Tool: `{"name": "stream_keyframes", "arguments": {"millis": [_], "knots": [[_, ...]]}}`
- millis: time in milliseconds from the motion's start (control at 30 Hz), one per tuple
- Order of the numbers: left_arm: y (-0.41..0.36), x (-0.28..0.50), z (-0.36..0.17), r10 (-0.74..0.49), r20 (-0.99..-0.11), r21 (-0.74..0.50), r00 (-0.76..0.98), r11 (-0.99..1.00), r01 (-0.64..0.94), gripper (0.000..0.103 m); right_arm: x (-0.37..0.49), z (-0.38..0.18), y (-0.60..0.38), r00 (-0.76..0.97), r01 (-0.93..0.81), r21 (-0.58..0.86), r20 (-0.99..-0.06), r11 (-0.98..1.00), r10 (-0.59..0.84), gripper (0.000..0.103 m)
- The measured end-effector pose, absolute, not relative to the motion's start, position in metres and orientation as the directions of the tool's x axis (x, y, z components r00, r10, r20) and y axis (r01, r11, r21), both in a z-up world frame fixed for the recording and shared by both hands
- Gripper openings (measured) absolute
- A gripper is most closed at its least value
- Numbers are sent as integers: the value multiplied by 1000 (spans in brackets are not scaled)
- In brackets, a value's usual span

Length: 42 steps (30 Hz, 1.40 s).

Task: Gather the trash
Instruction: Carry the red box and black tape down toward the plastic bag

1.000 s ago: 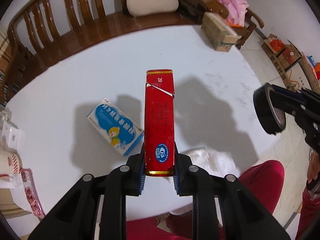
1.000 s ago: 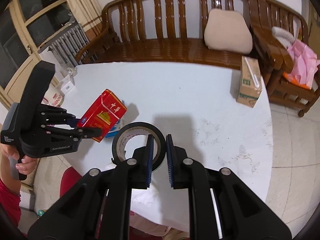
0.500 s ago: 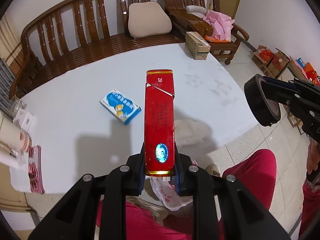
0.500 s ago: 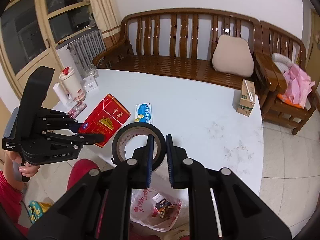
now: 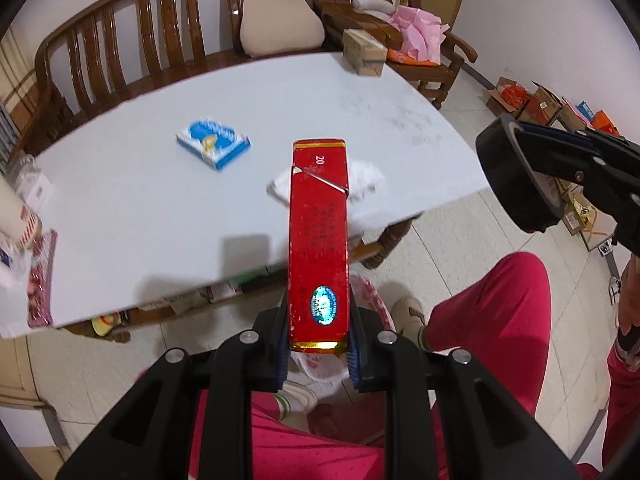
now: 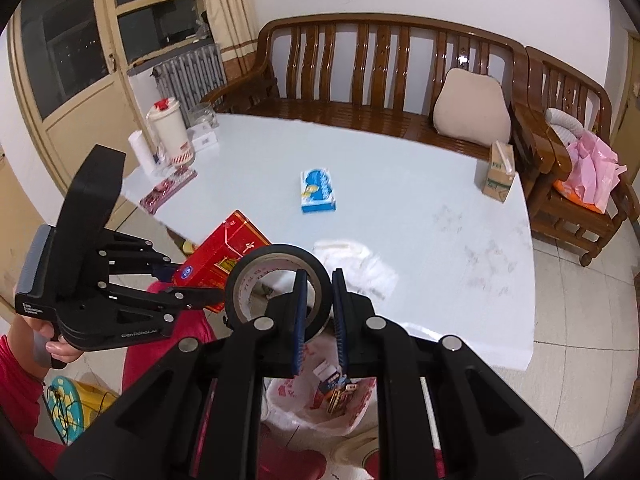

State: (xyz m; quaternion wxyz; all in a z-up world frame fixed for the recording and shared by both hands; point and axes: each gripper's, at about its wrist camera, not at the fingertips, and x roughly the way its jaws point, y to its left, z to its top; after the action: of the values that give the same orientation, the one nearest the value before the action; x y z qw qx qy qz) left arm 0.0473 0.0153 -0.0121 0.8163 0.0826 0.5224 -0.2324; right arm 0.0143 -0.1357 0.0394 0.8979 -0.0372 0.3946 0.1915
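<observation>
Pulling back from the worktop [image 6: 440, 240] toward the plastic bag [image 6: 288, 408] below: left gripper [image 5: 318, 354] jaws pinching red box [image 5: 318, 240], right gripper [image 6: 318, 320] jaws pinching tape roll [image 6: 276, 280]. Remaining behind on worktop: blue box [image 6: 318, 192], crumpled tissue [image 6: 360, 264].

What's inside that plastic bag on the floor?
The plastic bag sits open below the right claw. A few small packets, blue, red and brown, lie inside. The claw's black arms cover part of the opening, so anything deeper in cannot be seen.
</observation>
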Motion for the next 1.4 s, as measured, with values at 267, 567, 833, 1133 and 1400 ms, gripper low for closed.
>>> {"name": "stream_keyframes", "arguments": {"millis": [267, 567, 833, 1133, 1400], "knots": [[21, 32, -53, -293, -908, -137, 298, 882, 450, 22, -4, 5, -124, 578, -374, 79, -759, 924, 299, 13], [16, 18, -99, -302, -920, -167, 248, 878, 449, 22, -12, -38, -121, 537, -347, 84, -799, 934, 272, 13], [6, 14, -133, -282, -937, -162, 206, 875, 456, 22, -10, -79, -122, 493, -322, 95, -833, 942, 252, 13], [-1, 21, -164, -238, -953, -131, 187, 881, 454, 22, -2, -121, -123, 437, -300, 113, -866, 947, 242, 13], [-8, 30, -198, -222, -967, -142, 129, 882, 450, 22, 11, -162, -124, 383, -268, 129, -895, 955, 229, 13]]}}
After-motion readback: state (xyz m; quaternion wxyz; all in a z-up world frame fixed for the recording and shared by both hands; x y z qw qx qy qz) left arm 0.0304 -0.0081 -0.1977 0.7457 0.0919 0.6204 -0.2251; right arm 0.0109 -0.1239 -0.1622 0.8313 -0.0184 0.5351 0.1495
